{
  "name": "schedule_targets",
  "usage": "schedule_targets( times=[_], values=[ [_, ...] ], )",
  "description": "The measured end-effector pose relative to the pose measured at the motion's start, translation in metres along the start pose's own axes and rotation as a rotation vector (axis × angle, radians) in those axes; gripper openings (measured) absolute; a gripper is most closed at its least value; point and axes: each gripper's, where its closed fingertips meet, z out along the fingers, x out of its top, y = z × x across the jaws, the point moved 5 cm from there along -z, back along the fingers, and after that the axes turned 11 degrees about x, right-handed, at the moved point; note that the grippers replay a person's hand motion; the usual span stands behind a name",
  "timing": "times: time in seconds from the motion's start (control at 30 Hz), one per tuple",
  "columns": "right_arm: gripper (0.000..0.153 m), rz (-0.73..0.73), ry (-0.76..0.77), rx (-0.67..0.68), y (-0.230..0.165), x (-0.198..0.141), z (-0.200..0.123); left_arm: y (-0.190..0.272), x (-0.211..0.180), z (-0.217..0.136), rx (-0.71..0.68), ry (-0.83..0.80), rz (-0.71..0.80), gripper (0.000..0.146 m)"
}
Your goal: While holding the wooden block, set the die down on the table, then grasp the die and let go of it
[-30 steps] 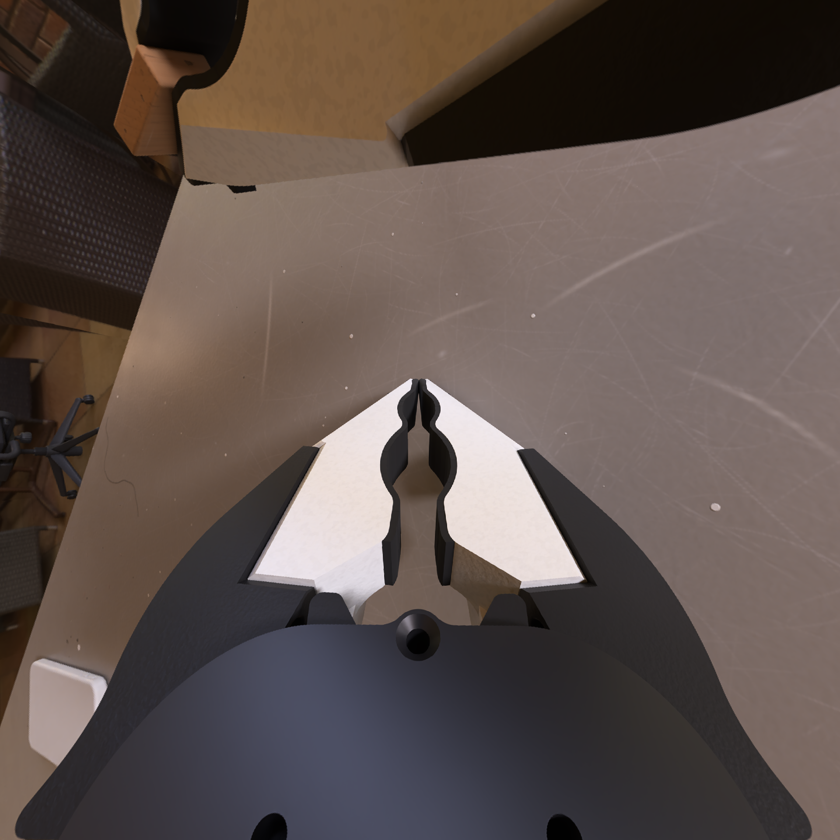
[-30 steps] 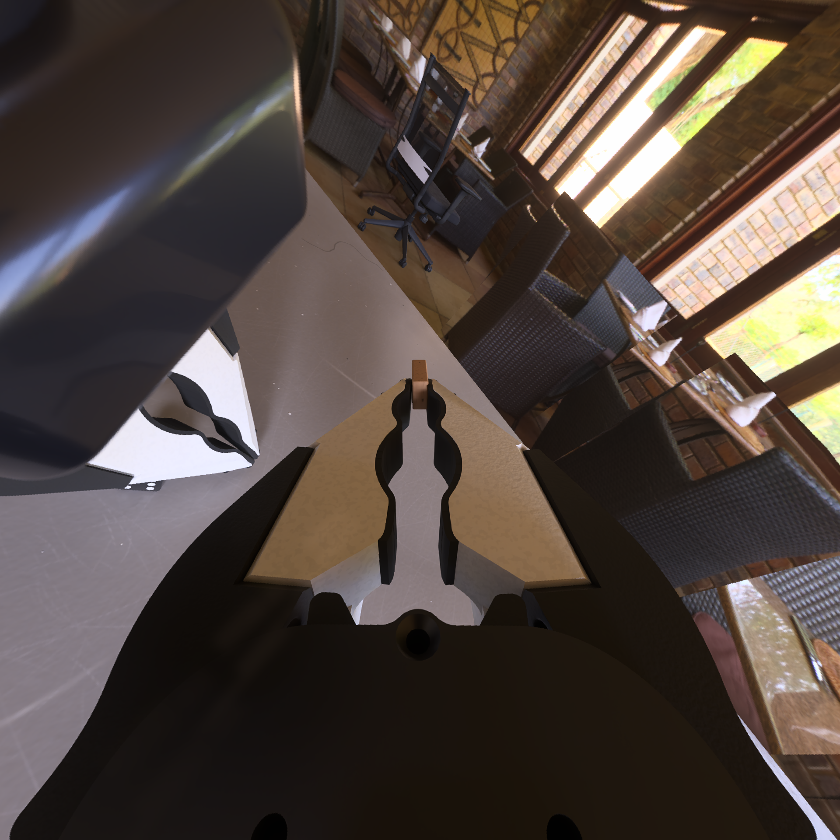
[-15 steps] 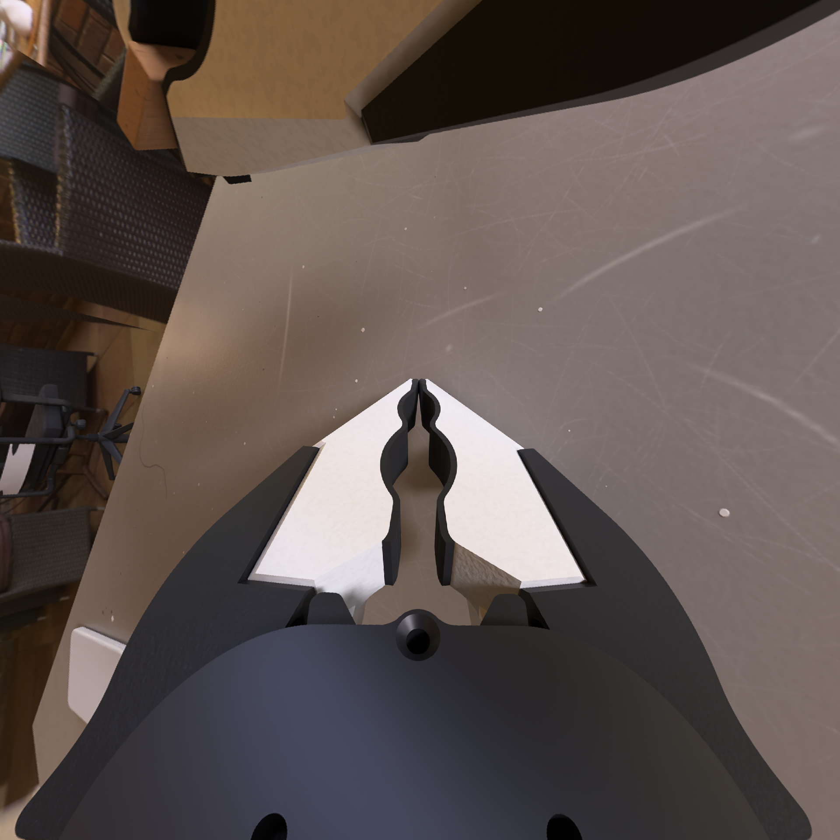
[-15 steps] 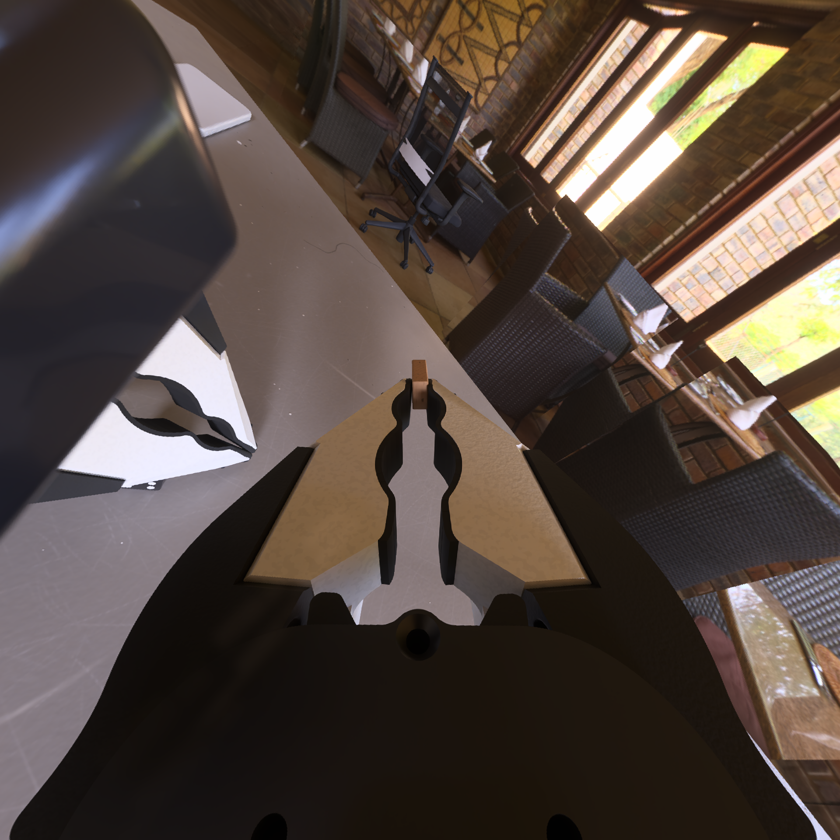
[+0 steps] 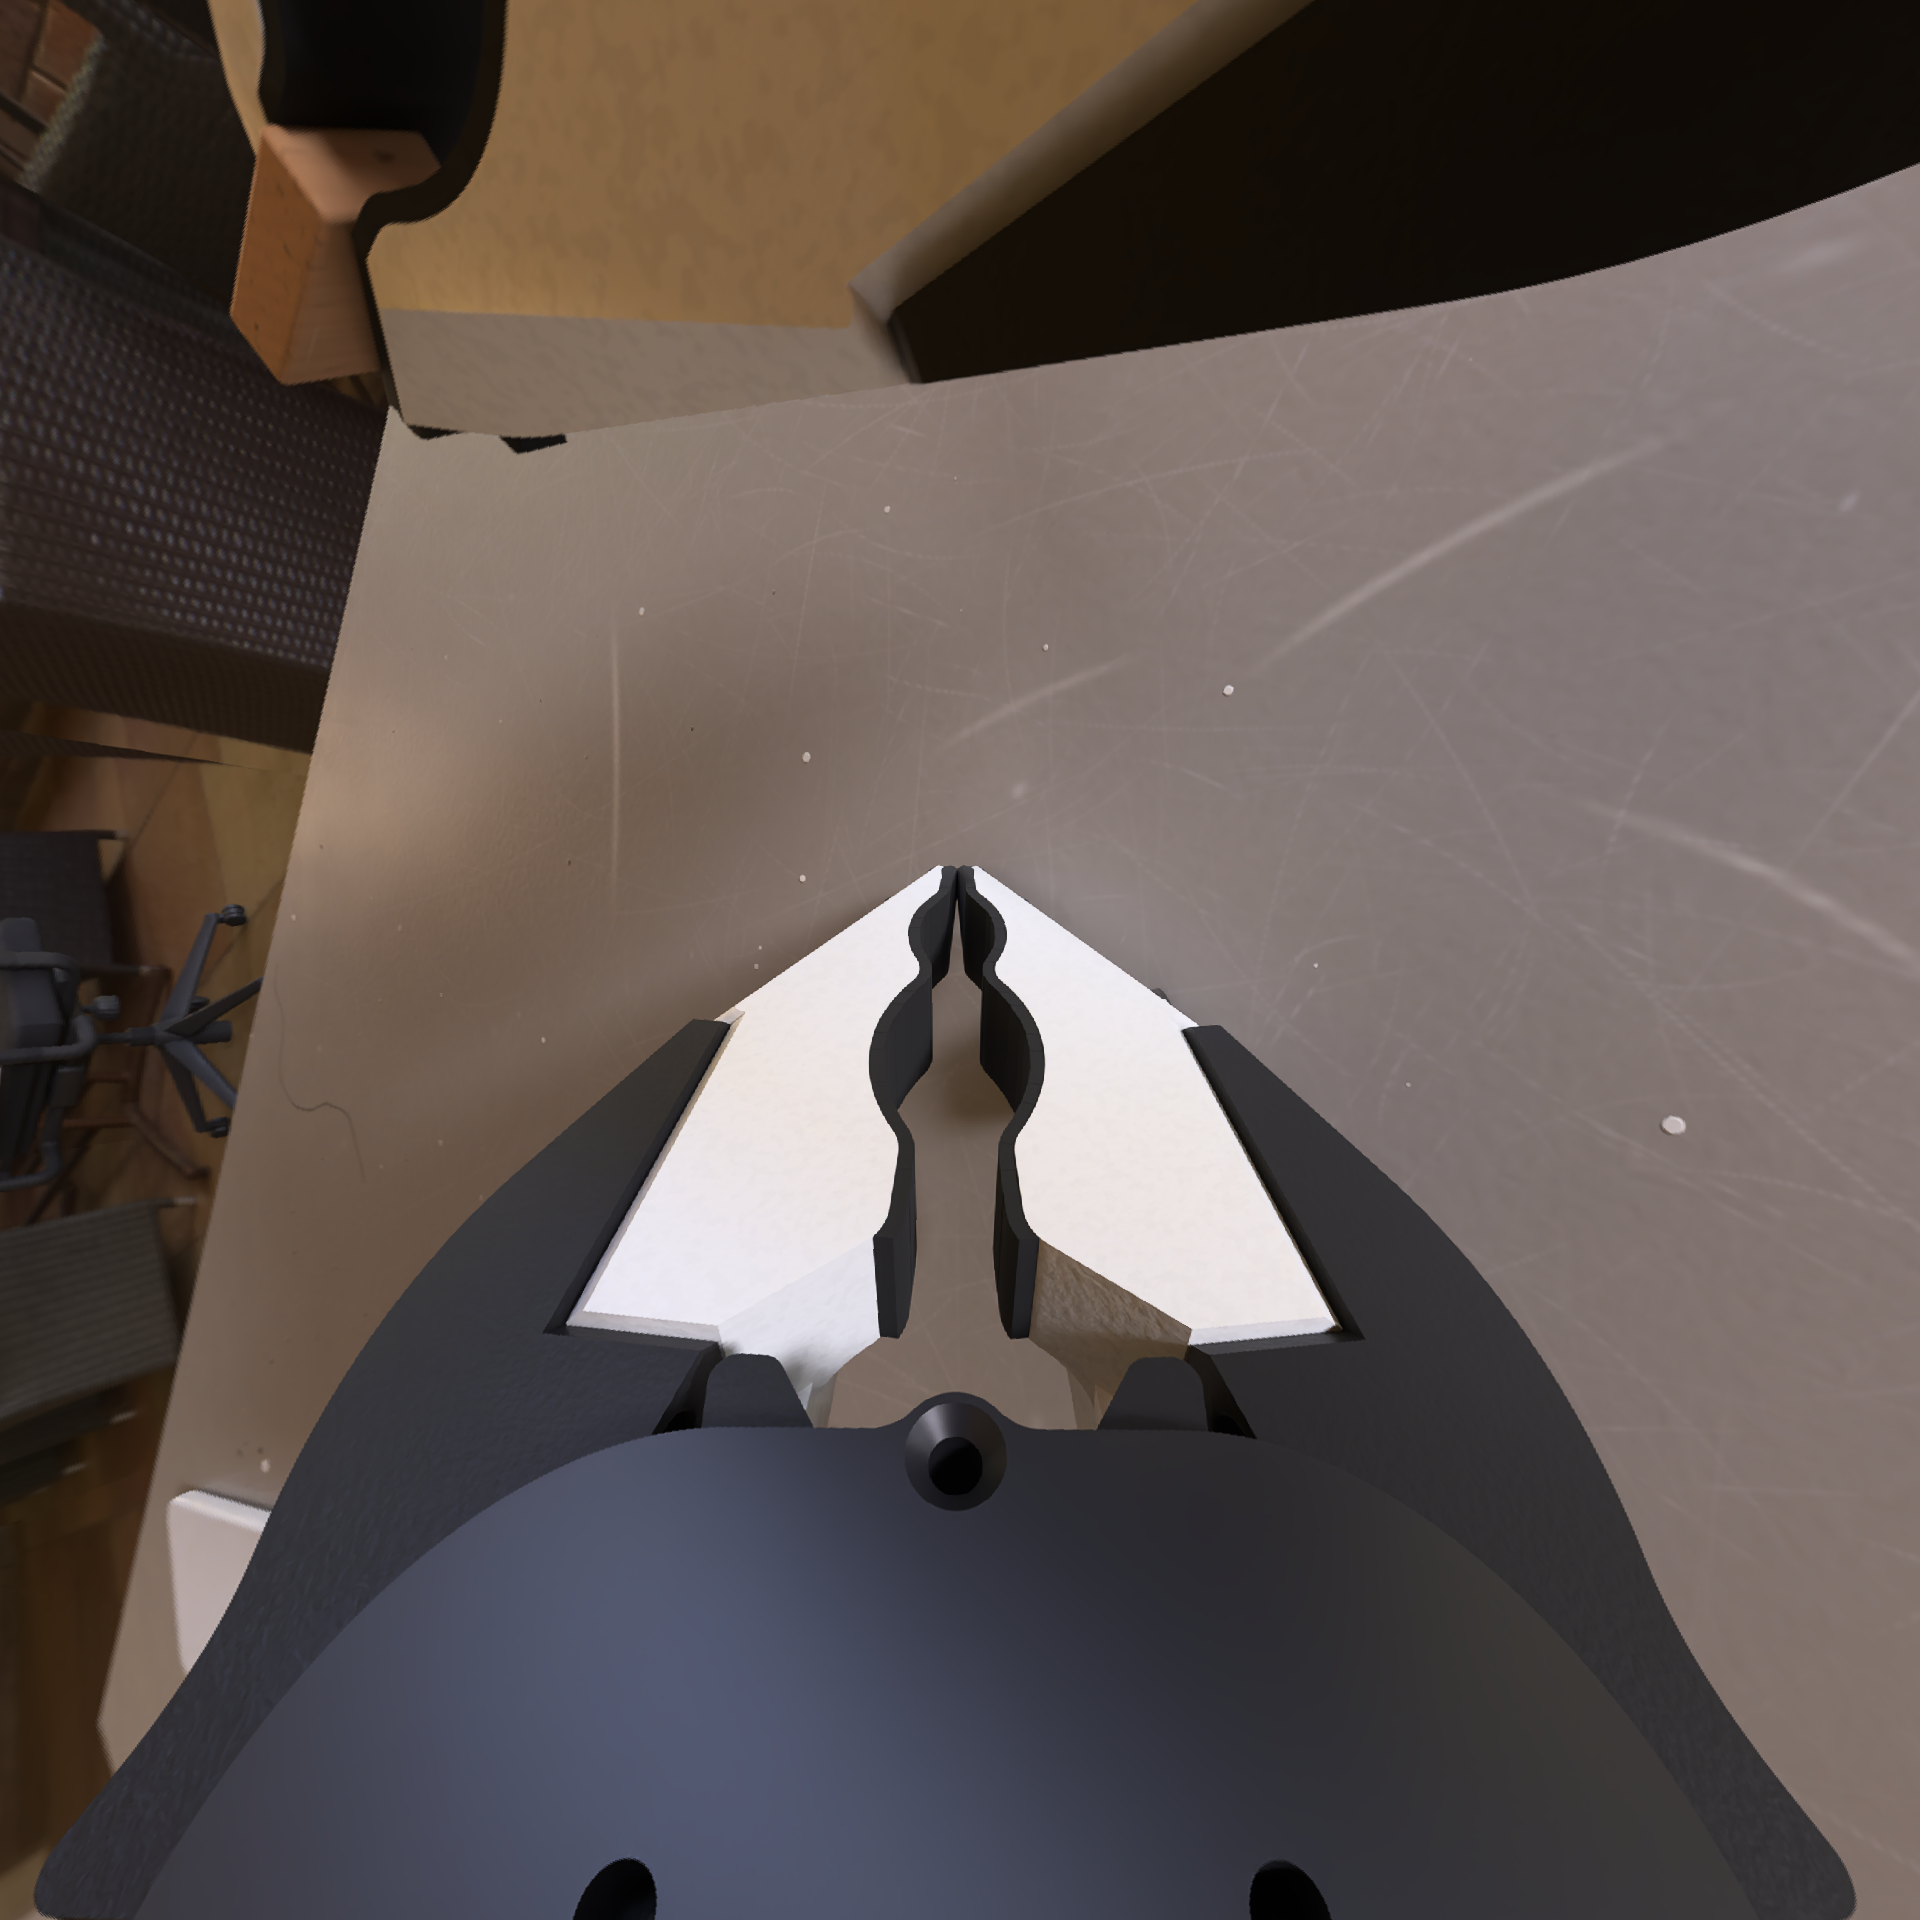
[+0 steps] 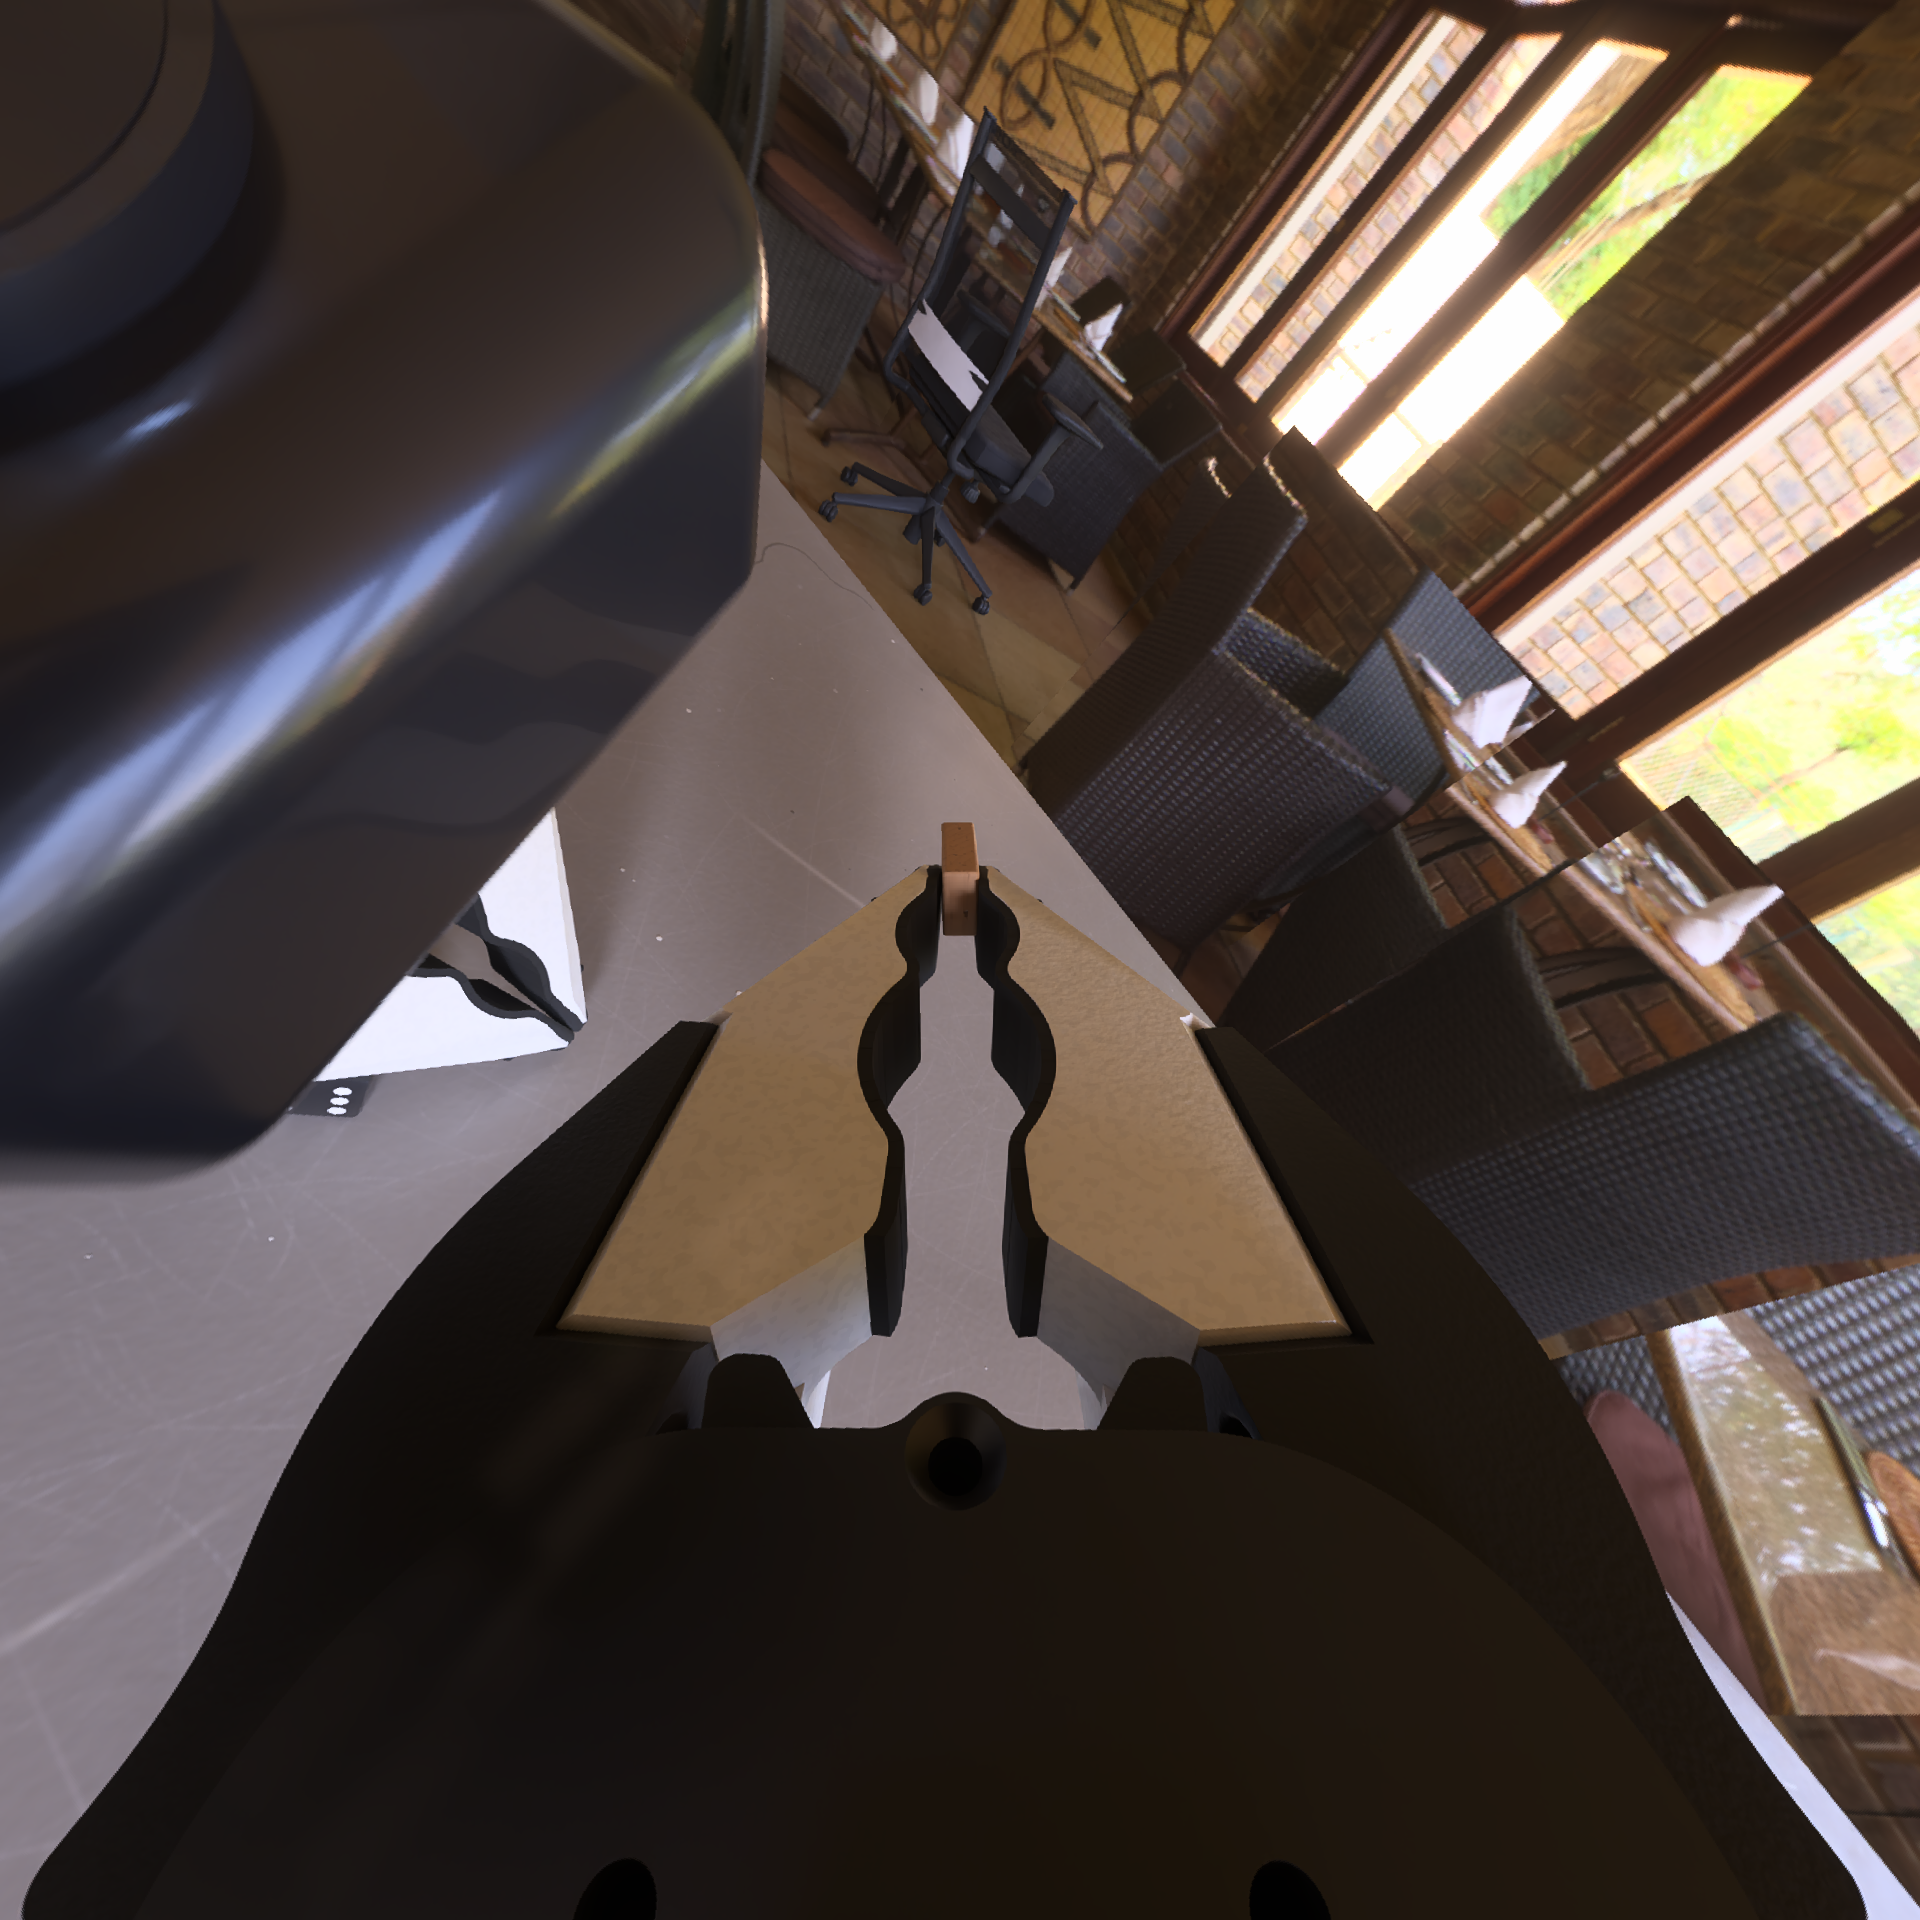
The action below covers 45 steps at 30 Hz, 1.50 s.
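Two grippers share this corner of the grey table (image 5: 1351,727), and only one of them carries anything. The right gripper (image 6: 958,906) has its fingers clamped on the wooden block (image 6: 958,862), pinched at the very tips, with the block's long axis running forward along the fingers so that its far end sticks out past them, above the table's edge. The left gripper (image 5: 954,878) has its white fingers pressed together at the tips with nothing between them, angled down over bare tabletop. Its own camera shows no die. The die (image 6: 338,1099) appears only in the right wrist view, as a thin dark sliver with three pale dots. It lies low by the table under the left gripper, just below the lower edge of its white finger and set back from the fingertips toward the dark body. It seems to rest on the surface, though most of it is hidden, so I cannot be sure. If so, the set-down looks done and the grasp comes next. That turns on one fact: the die sits behind and beneath the left fingertips, not ahead of them. The left gripper, clearly the nearer one, would probably need to draw back, spread its fingers and come down around the die while the right one keeps its grip on the block.
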Motion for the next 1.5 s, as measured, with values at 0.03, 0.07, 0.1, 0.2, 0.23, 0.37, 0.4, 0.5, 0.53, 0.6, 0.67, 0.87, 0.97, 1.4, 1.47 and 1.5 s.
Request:
schedule_targets(
  times=[0.03,0.07,0.1,0.2,0.23,0.37,0.4,0.5,0.53,0.6,0.67,0.87,0.97,1.4,1.47,1.5],
  values=[
    [0.005,0.005,0.0,0.001,0.0,-0.001,0.0,0.0,0.001,0.0,0.003,-0.007,0.014,0.0],
    [0.005,0.011,0.002,0.001,0.0,-0.001,0.0,0.0,0.001,0.0,0.01,-0.011,0.028,0.0],
    [0.005,0.016,0.003,0.002,0.001,-0.002,0.0,0.001,0.001,0.0,0.019,-0.012,0.037,0.0],
    [0.005,0.02,0.003,0.0,0.001,-0.002,0.0,0.001,0.001,0.0,0.023,0.0,0.024,0.0],
    [0.005,0.02,0.004,-0.001,0.001,-0.001,0.0,0.0,0.0,0.0,0.024,0.011,0.015,0.0],
    [0.005,0.009,0.006,-0.003,0.001,0.0,0.0,-0.006,0.001,-0.012,0.078,0.068,-0.061,0.0],
    [0.005,0.005,0.006,-0.003,0.0,0.0,0.0,-0.007,0.004,-0.02,0.072,0.109,-0.09,0.0],
    [0.005,0.002,0.007,-0.007,0.001,-0.001,0.0,-0.014,0.012,-0.046,0.108,0.216,-0.136,0.0],
    [0.005,0.004,0.008,-0.008,0.001,-0.001,0.0,-0.019,0.012,-0.053,0.131,0.236,-0.144,0.0],
    [0.005,0.004,0.014,-0.008,0.001,-0.002,0.0,-0.029,0.01,-0.064,0.169,0.271,-0.19,0.0],
    [0.005,0.003,0.021,-0.007,0.001,-0.002,0.0,-0.039,0.005,-0.072,0.176,0.29,-0.273,0.0],
    [0.005,-0.001,0.026,-0.009,0.001,-0.003,0.0,-0.041,-0.021,-0.075,0.15,0.231,-0.367,0.0],
    [0.005,0.01,0.03,-0.009,0.001,-0.004,0.0,-0.029,-0.028,-0.073,0.114,0.219,-0.317,0.004],
    [0.005,-0.008,0.041,-0.005,0.0,-0.002,0.0,-0.006,-0.04,-0.064,0.066,0.166,-0.286,0.012],
    [0.005,-0.012,0.042,-0.005,-0.001,-0.001,0.0,-0.003,-0.041,-0.063,0.064,0.16,-0.26,0.013],
    [0.005,-0.017,0.042,-0.006,-0.001,-0.001,0.0,-0.003,-0.042,-0.063,0.068,0.158,-0.251,0.013]
  ],
)
